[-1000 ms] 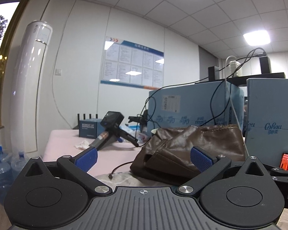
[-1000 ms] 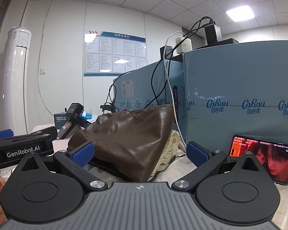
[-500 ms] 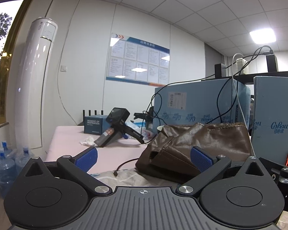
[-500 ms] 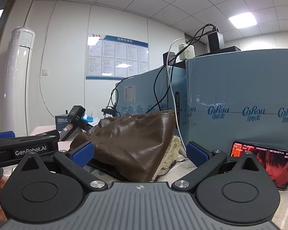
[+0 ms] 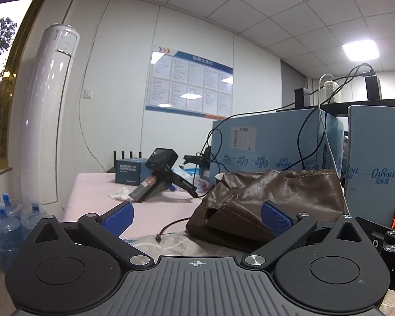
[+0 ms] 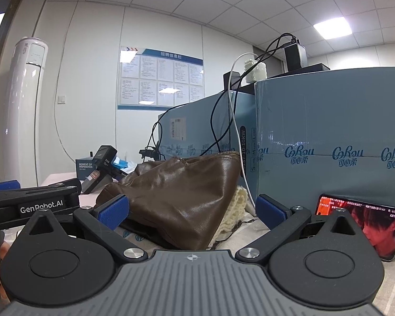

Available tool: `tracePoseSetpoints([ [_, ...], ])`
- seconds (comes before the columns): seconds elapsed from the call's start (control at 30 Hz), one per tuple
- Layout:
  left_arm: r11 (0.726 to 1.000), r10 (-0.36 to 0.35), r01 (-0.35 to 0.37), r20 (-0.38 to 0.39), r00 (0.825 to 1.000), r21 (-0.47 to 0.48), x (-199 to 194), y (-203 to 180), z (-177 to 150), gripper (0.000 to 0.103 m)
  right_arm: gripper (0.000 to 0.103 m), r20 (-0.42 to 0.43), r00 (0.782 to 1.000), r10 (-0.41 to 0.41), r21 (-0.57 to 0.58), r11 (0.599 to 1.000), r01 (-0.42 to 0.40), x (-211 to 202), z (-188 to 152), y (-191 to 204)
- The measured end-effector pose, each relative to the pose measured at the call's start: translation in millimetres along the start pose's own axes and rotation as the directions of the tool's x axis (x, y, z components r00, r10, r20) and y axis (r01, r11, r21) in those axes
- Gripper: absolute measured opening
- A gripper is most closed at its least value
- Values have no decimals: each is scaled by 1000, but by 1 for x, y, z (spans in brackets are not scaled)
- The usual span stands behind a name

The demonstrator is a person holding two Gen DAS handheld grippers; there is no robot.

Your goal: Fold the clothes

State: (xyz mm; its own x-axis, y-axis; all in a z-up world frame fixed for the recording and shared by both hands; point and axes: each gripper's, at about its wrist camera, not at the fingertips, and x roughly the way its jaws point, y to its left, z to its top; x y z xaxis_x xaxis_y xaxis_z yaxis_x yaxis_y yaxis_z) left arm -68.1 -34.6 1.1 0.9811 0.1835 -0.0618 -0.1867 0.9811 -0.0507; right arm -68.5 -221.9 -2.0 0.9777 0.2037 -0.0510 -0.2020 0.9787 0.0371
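Folds of a crumpled brown leather garment (image 5: 281, 200) hide its shape; it lies on the surface (image 5: 155, 205) ahead of both grippers, left gripper (image 5: 196, 217) and right gripper (image 6: 192, 210), jaws apart, empty. Blue cartons (image 6: 329, 137) stand behind; a lit phone (image 6: 366, 226) leans right.

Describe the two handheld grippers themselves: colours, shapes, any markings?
Both match: the left gripper and right gripper have matte black linkage arms with silver pivot screws, two round black discs, a ribbed grey centre plate bearing a crosshair mark, and blue textured pads. The left one's side reads GenRobot.AI in white.
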Motion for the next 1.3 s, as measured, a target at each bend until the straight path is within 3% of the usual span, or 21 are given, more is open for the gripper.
tracePoseSetpoints([
  [1.3,1000,8,-8,-2,1000,-28,0,5,0,103,103,-7,1000,2,0,1000,-2,0,-1,-1],
])
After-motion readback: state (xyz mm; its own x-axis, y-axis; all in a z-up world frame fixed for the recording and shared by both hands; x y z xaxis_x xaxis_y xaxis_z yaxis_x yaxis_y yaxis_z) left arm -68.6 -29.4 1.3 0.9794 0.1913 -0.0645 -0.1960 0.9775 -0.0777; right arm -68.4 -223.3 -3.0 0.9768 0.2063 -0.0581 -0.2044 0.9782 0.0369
